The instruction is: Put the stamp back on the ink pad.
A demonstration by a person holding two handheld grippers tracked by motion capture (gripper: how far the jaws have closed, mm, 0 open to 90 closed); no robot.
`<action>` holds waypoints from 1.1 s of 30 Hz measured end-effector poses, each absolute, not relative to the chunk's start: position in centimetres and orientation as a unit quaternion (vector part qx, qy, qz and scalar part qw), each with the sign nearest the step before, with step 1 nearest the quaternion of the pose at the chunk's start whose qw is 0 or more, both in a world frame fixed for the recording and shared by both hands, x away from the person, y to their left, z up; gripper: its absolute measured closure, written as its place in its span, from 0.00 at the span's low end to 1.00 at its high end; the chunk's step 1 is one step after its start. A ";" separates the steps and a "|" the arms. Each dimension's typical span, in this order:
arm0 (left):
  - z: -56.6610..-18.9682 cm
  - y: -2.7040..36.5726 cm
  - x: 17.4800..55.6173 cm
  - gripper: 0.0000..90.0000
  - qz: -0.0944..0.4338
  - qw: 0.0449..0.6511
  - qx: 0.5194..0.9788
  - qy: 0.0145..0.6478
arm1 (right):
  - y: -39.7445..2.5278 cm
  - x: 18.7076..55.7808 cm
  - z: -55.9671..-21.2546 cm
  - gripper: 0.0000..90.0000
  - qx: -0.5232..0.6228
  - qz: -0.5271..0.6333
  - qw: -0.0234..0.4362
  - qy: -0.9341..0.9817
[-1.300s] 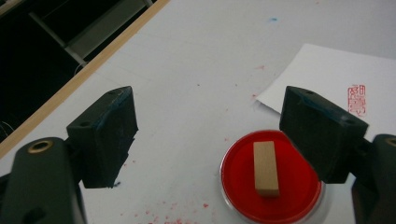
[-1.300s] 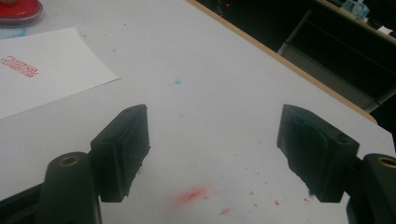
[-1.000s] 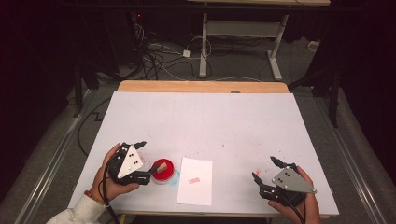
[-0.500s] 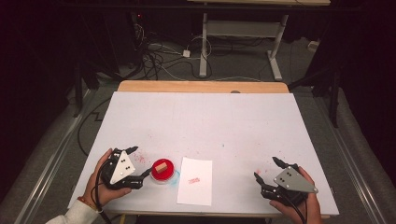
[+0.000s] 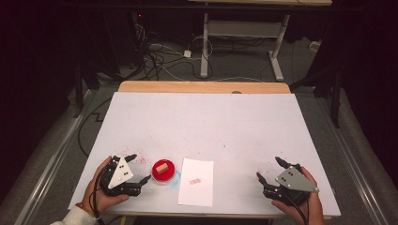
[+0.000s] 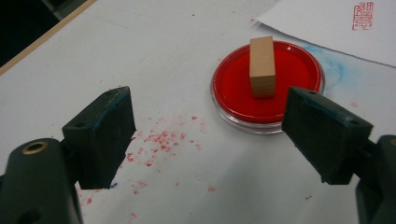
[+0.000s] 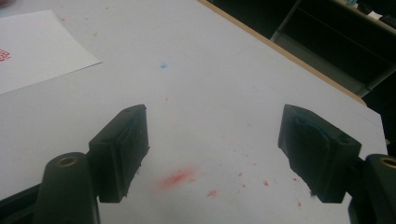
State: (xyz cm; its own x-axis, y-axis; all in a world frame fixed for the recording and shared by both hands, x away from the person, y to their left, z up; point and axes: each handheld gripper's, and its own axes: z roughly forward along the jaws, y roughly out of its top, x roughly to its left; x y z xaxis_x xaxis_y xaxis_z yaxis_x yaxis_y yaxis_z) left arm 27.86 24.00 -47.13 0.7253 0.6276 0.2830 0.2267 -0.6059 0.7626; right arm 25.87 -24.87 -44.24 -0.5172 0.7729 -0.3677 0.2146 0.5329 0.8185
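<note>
Stamp (image 6: 262, 65) stands upright in the red ink pad (image 6: 233, 86), a small wooden block near the middle of the round dish. In the high view the pad (image 5: 163, 172) sits at the near edge of the table (image 5: 206, 126), just left of the paper (image 5: 197, 182), with the stamp (image 5: 161, 167) on top of it. The paper carries a red seal print (image 5: 195, 180), which also shows in the left gripper view (image 6: 362, 9) at the top right corner.

Left gripper (image 5: 139, 168) rests at the near left of the table, held in the person's left hand (image 5: 101, 190), just beside the pad and not touching it. Its jaws are spread wide with nothing between them; in the left gripper view (image 6: 210, 140) the pad and stamp lie just beyond the gap, nearer the right-hand jaw. Red ink specks (image 6: 161, 137) dot the table between the jaws.

Right gripper (image 5: 270, 169) sits at the near right, well apart from the paper and pad, in the right hand (image 5: 300, 206). Its jaws are also spread wide and hold nothing; the right gripper view (image 7: 212, 140) shows bare table with a red smear (image 7: 177, 177) between them, and a corner of the paper (image 7: 37, 51) at the upper left
</note>
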 end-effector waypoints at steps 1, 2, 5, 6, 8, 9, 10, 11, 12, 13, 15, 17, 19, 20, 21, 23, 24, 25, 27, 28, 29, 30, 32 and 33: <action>-47.2 23.9 27.8 0.19 0.274 0.364 0.855 0.249 | -24.9 25.9 -44.2 0.27 0.312 0.368 0.380 0.789; -47.2 23.8 27.8 0.19 0.274 0.363 0.856 0.247 | -24.9 25.8 -44.2 0.27 0.310 0.367 0.381 0.790; -47.2 23.7 27.7 0.19 0.274 0.366 0.856 0.241 | -24.8 25.7 -44.2 0.27 0.309 0.358 0.387 0.792; -47.2 23.7 27.6 0.19 0.274 0.365 0.857 0.241 | -24.8 25.7 -44.2 0.27 0.308 0.354 0.390 0.792; -47.2 23.7 27.5 0.19 0.275 0.363 0.858 0.239 | -24.8 25.6 -44.1 0.27 0.310 0.357 0.393 0.789; -47.1 23.8 27.4 0.19 0.275 0.365 0.856 0.241 | -24.8 25.6 -44.1 0.27 0.309 0.358 0.393 0.789; -47.1 23.8 27.4 0.19 0.275 0.367 0.855 0.242 | -24.7 25.5 -44.0 0.27 0.308 0.358 0.395 0.788; -47.0 23.9 27.4 0.19 0.274 0.370 0.854 0.242 | -24.6 25.5 -44.0 0.27 0.307 0.359 0.395 0.789; -47.0 23.9 27.5 0.19 0.273 0.370 0.854 0.243 | -24.6 25.5 -44.0 0.27 0.305 0.358 0.394 0.790; -47.1 23.9 27.5 0.19 0.274 0.368 0.855 0.243 | -24.5 25.5 -44.1 0.27 0.305 0.358 0.394 0.790; -47.1 23.9 27.6 0.19 0.272 0.366 0.856 0.242 | -24.5 25.6 -44.1 0.27 0.304 0.356 0.393 0.791; -47.1 24.0 27.6 0.19 0.269 0.367 0.856 0.244 | -24.5 25.7 -44.2 0.27 0.306 0.356 0.391 0.792; -47.1 24.0 27.5 0.19 0.269 0.367 0.857 0.244 | -24.5 25.7 -44.2 0.27 0.307 0.358 0.390 0.791; -47.1 24.0 27.5 0.19 0.269 0.367 0.857 0.243 | -24.5 25.7 -44.2 0.27 0.307 0.358 0.389 0.791; -47.0 24.0 27.5 0.19 0.269 0.367 0.857 0.243 | -24.5 25.7 -44.2 0.27 0.307 0.358 0.389 0.791; -47.0 24.0 27.4 0.19 0.268 0.368 0.857 0.241 | -24.4 25.7 -44.2 0.27 0.305 0.358 0.390 0.792; -47.0 24.0 27.5 0.19 0.267 0.367 0.858 0.241 | -24.4 25.7 -44.2 0.27 0.304 0.358 0.391 0.792; -47.1 24.1 27.5 0.19 0.265 0.367 0.859 0.241 | -24.4 25.7 -44.2 0.27 0.304 0.358 0.391 0.791; -47.1 24.1 27.6 0.19 0.263 0.367 0.859 0.242 | -24.4 25.7 -44.2 0.27 0.304 0.355 0.391 0.793; -47.2 24.1 27.6 0.19 0.260 0.367 0.860 0.242 | -24.4 25.7 -44.2 0.27 0.305 0.355 0.392 0.792; -47.2 24.1 27.6 0.19 0.260 0.367 0.860 0.241 | -24.3 25.7 -44.2 0.27 0.304 0.354 0.391 0.793; -47.2 24.1 27.6 0.19 0.261 0.366 0.860 0.241 | -24.3 25.7 -44.2 0.27 0.304 0.354 0.391 0.794; -47.2 24.2 27.6 0.19 0.259 0.367 0.860 0.242 | -24.3 25.7 -44.2 0.27 0.303 0.354 0.390 0.795; -47.2 24.2 27.6 0.19 0.259 0.366 0.860 0.243 | -24.2 25.7 -44.3 0.27 0.303 0.354 0.390 0.795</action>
State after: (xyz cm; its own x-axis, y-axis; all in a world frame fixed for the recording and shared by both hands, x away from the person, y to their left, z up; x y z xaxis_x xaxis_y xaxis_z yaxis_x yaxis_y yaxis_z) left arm 27.60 24.22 -47.20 0.7478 0.6073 0.2683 0.2274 -0.6140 0.7559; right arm 25.74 -24.23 -44.26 -0.5131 0.7569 -0.4048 0.2058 0.5664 0.7980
